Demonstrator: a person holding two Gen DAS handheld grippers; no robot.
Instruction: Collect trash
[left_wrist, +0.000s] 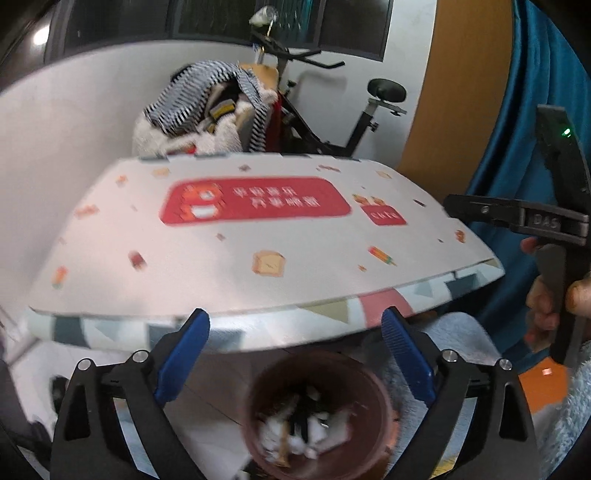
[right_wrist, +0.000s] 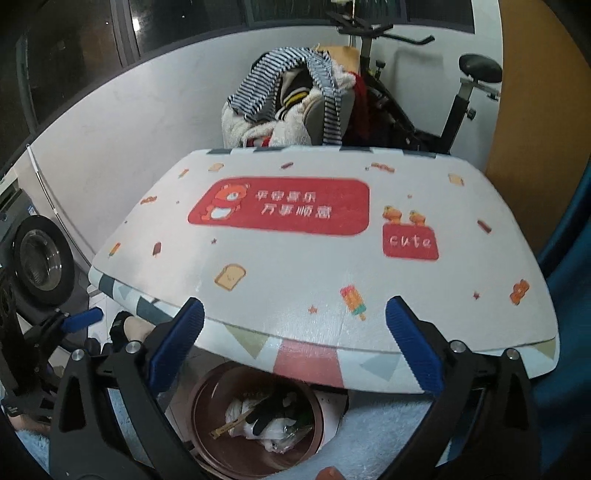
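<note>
Below the near edge of the white printed surface (right_wrist: 332, 266), at six o'clock in both wrist views, stands the round reddish-brown plastic bin (right_wrist: 258, 417), and that is where the trash now lies: crumpled white paper, a dark scrap and a thin wooden stick (right_wrist: 229, 428) heaped on its floor. We judge the bin sits tucked under the edge so things can be dropped straight off the top into it.

Our left tongs (left_wrist: 295, 354) hang above the bin with the blue pads spread wide and nothing between them; the view is blurred, so finer detail is lost. Our right tongs (right_wrist: 295, 347) are likewise spread wide and empty, poised over the front rim of the surface, with the bin at six o'clock beneath.

The top shows only its printed pattern, no loose litter that we can make out, so collecting seems close to finished. Behind, at twelve o'clock, a striped cloth (right_wrist: 280, 81) drapes over a pile beside a black exercise bike (right_wrist: 461, 107)
</note>
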